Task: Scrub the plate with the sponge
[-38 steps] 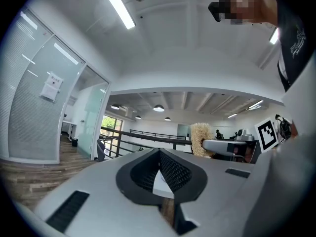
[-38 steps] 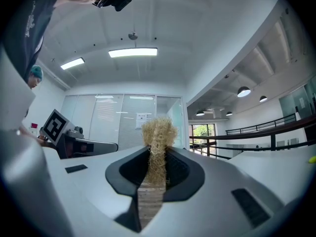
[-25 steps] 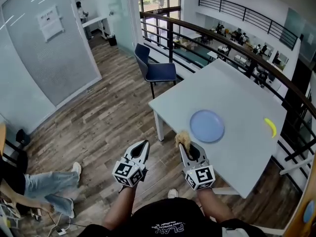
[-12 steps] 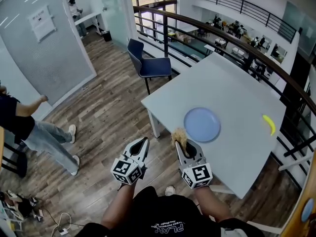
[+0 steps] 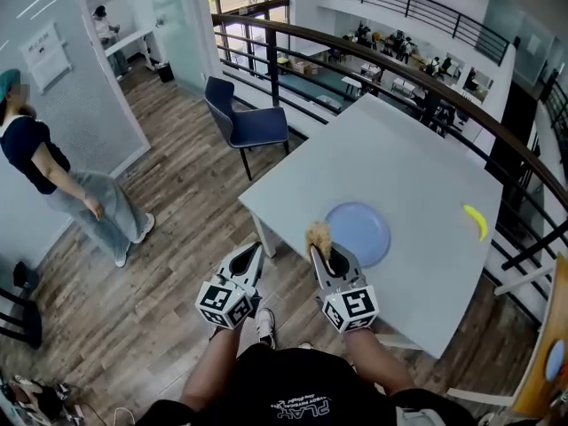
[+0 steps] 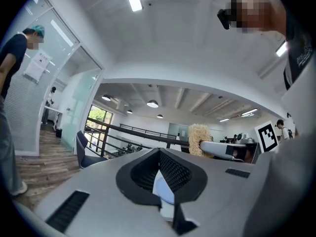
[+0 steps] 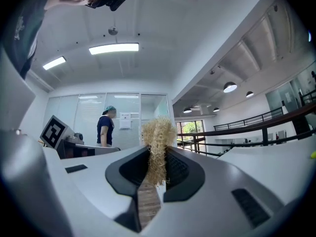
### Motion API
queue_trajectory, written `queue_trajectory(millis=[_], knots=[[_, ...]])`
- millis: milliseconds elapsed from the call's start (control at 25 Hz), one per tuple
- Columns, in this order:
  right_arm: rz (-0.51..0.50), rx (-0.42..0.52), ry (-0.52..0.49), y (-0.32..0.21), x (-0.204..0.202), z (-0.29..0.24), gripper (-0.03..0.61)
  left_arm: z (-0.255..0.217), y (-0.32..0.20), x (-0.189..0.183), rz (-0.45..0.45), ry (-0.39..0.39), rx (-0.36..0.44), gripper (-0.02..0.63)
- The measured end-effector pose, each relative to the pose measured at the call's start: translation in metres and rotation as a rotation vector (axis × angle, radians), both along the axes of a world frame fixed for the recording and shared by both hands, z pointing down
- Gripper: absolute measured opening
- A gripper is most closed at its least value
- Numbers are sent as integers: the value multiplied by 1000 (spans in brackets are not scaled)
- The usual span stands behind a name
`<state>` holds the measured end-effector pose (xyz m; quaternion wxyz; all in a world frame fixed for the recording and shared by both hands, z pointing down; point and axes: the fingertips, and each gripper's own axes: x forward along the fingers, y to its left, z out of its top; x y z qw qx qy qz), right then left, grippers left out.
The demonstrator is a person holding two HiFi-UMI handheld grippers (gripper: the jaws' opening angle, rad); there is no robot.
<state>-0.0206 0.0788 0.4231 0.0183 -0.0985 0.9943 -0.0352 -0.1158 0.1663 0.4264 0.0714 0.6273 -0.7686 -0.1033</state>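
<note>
A round blue plate [image 5: 359, 233] lies on the light grey table [image 5: 417, 176], near its front edge. My right gripper [image 5: 321, 254] is shut on a tan fibrous sponge [image 5: 318, 235], which hangs over the table edge just left of the plate. In the right gripper view the sponge [image 7: 157, 144] sticks up from between the jaws of the right gripper [image 7: 155, 168]. My left gripper [image 5: 252, 257] is off the table over the wood floor, shut on nothing. From the left gripper [image 6: 165, 191] view, the sponge [image 6: 198, 138] shows to the right.
A yellow banana [image 5: 476, 220] lies near the table's right edge. A blue chair [image 5: 241, 118] stands beyond the table's left corner, along a dark railing [image 5: 355, 51]. A person [image 5: 53, 171] stands on the wood floor at far left.
The grippers and view have come closer to the table; the sponge now sits beside the plate's left rim. The person at left has stood up and walked further into view.
</note>
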Motion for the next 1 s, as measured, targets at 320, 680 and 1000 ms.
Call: queue_trajectory(millis=[320,680,1000], knots=[[65,30,4,-24,-67,-4,71,-4,-34,-70,81,-46,9,12],[148,43,43,-40,-117,7,71,1,-57,-128,174,-25,26,12],[235,57,67,-53,-132,13,71,12,-84,-145,278,-22,20,12]])
